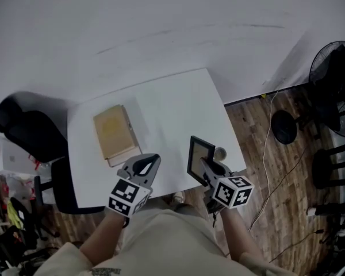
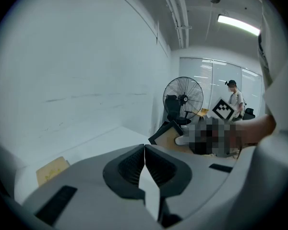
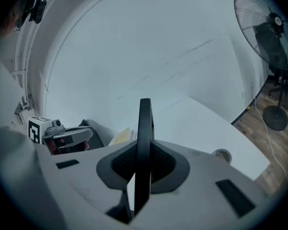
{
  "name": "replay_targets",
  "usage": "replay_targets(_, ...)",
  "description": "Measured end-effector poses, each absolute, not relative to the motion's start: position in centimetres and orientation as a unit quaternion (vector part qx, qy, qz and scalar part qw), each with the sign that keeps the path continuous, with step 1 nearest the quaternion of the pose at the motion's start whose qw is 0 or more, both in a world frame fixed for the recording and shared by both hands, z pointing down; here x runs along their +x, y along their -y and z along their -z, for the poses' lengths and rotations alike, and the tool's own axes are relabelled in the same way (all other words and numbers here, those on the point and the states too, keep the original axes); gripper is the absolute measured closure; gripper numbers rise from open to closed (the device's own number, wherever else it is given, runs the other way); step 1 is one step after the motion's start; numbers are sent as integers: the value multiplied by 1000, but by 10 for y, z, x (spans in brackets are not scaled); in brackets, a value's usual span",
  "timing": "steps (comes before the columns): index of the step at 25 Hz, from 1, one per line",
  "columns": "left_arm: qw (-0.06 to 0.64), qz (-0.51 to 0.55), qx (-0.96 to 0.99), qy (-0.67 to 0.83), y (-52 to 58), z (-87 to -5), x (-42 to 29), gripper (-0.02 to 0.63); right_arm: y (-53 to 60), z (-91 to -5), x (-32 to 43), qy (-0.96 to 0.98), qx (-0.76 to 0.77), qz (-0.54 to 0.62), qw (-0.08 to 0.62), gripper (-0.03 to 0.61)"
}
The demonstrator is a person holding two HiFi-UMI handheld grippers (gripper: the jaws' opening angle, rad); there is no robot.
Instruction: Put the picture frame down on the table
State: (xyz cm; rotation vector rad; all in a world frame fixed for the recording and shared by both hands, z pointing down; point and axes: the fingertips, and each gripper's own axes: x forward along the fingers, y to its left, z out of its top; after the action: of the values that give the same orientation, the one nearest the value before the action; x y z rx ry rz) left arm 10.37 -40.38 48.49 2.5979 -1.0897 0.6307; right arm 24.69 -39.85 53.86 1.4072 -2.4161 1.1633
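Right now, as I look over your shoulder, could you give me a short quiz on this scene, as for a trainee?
1. Which gripper holds the picture frame?
2. True or false: the left gripper has its jaws wide apart.
3. What lies on the white table? A. tan book B. laptop C. plate
Key: 1. The right gripper, clamped on the frame's edge. 2. False: they are together, with nothing between. 3. A.

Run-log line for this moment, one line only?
right gripper shut on picture frame | frame upright over table | left gripper shut, empty
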Motion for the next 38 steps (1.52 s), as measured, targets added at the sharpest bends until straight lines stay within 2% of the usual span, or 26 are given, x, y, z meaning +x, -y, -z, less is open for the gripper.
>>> replay_targets(21,216,-284,879,316,418,-572,78,591,399,-647,212,712,483,-501,96,519)
replay_targets(31,247,-298,872,301,415,-605,62,591,412,-672,199,677,493,-545,51,515)
replay_targets(36,257,-297,871,296,412,-609,59,591,409,-698,189,683,486,-537,93,508)
replay_targets(38,261,-297,869,296,412,-609,56,591,409,-705,185,683,488,-531,116,476)
